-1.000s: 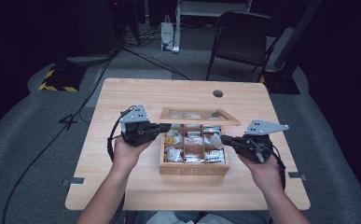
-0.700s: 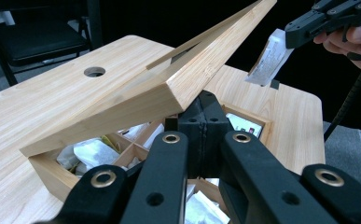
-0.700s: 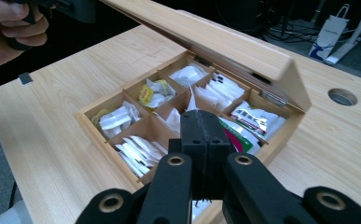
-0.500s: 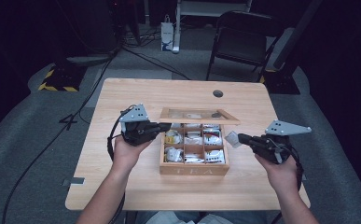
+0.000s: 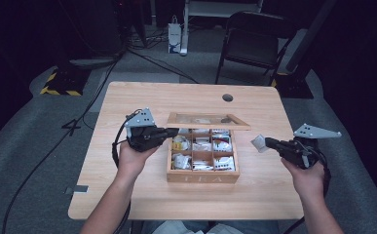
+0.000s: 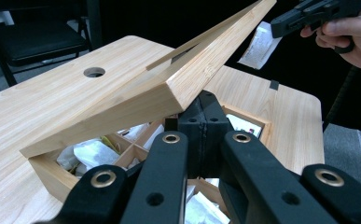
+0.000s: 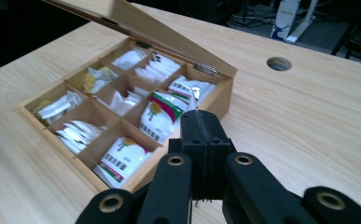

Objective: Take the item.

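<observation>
The left tool [image 5: 175, 131] is pinching the tea box's lid [image 5: 208, 120], propping it up; the right tool [image 5: 268, 143] is pinching a tea sachet [image 5: 258, 142] beside the box [image 5: 203, 174].

The table [image 5: 186, 97] is lit brightly from above, while the room around it falls into near darkness. Shadows under the tea box [image 5: 203, 161] are short and soft. The high view is a little grainy and soft. In both gripper views the near black jaws are sharp; the raised lid [image 7: 122, 18] is slightly blurred in the right gripper view.
</observation>
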A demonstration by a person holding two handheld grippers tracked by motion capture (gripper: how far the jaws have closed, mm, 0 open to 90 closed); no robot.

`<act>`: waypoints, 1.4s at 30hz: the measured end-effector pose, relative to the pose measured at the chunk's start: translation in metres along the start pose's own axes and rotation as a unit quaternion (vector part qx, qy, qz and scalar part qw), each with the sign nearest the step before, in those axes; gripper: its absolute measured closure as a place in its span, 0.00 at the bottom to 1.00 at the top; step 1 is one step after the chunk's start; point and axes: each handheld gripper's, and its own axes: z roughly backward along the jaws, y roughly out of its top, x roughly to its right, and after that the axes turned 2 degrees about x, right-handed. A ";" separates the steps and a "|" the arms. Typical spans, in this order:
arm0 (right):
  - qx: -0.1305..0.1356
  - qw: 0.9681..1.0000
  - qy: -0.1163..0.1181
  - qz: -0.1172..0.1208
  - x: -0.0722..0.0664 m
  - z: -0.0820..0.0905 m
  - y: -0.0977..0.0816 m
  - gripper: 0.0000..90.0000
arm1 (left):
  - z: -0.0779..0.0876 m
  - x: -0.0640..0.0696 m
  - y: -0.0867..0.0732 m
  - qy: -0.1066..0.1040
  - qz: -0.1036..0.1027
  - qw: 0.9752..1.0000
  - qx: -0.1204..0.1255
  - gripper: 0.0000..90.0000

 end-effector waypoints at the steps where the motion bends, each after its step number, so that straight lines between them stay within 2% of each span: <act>1: -0.004 1.000 -0.004 -0.002 0.006 0.000 -0.002 1.00 | 0.000 0.000 0.000 0.000 0.001 1.000 0.001 1.00; 12: -0.026 0.999 -0.027 -0.009 0.030 -0.005 -0.021 1.00 | 0.000 0.000 0.000 -0.001 0.002 1.000 0.002 1.00; 15: -0.040 0.998 -0.033 -0.021 0.040 -0.012 -0.034 1.00 | 0.000 0.000 0.000 0.000 0.001 1.000 0.001 1.00; 23: -0.058 0.997 -0.043 -0.037 0.052 -0.024 -0.052 1.00 | -0.002 0.000 -0.001 -0.001 0.002 1.000 0.000 1.00; 29: -0.071 0.995 -0.044 -0.046 0.055 -0.032 -0.062 1.00 | -0.002 0.001 -0.001 -0.001 0.002 1.000 0.000 1.00; 36: -0.093 0.994 -0.034 -0.056 0.054 -0.042 -0.071 1.00 | -0.002 0.001 0.000 0.000 0.001 1.000 -0.001 1.00; 42: -0.111 0.991 -0.031 -0.074 0.055 -0.048 -0.075 1.00 | -0.002 0.001 0.000 -0.001 0.001 1.000 -0.002 1.00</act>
